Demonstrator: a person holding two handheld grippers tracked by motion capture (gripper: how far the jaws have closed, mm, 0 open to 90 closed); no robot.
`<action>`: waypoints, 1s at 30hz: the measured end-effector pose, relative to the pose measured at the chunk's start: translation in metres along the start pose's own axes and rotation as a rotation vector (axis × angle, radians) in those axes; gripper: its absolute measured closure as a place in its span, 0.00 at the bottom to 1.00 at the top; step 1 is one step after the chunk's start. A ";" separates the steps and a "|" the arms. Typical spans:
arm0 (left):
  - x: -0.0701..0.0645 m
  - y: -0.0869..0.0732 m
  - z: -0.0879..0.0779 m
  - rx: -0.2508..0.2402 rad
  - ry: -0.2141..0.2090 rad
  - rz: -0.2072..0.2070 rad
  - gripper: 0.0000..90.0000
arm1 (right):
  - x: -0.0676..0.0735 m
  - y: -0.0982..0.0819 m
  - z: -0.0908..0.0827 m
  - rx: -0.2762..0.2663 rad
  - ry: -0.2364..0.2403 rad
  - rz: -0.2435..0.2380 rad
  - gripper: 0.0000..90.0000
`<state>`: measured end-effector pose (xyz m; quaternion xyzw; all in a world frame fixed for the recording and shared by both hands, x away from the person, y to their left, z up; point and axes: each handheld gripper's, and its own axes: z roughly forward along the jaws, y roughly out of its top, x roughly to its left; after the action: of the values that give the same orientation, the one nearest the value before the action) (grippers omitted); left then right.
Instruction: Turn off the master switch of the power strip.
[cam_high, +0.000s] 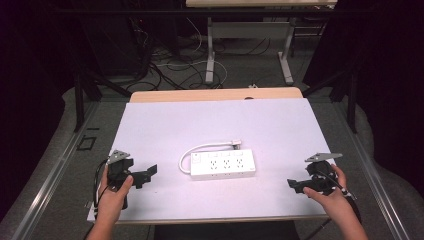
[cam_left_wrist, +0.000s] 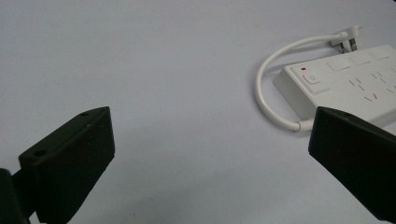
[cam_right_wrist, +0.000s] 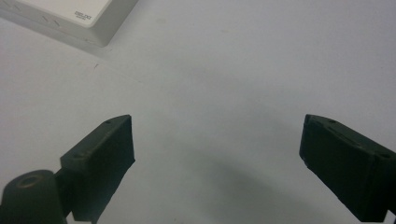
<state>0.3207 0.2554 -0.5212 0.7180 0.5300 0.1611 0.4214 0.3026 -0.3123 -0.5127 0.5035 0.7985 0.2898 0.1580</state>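
Power strip (cam_high: 223, 164): laid flat at table centre, reachable from both sides
Left gripper (cam_high: 148, 174): released, aimed at strip
Right gripper (cam_high: 294, 185): released, nothing grasped

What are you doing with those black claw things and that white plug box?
A person sits at a table holding a hand-held gripper in each hand. A white power strip with its short cord looped beside it lies in the middle. The left hand-held gripper and the right hand-held gripper rest on either side of it, both with jaws wide open and nothing between them. Neither touches the strip yet.
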 end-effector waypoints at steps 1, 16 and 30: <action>0.000 -0.001 0.000 -0.002 0.002 -0.012 0.00 | 0.000 0.000 0.000 0.002 -0.001 0.008 0.11; 0.008 -0.015 0.004 -0.003 0.034 -0.002 0.00 | -0.002 -0.002 0.003 0.001 0.000 0.015 0.11; 0.013 -0.022 0.012 0.006 0.031 -0.004 0.01 | -0.002 -0.003 0.008 0.007 -0.008 0.010 0.11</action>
<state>0.3203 0.2643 -0.5478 0.7156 0.5385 0.1697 0.4113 0.3055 -0.3125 -0.5206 0.5092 0.7964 0.2856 0.1581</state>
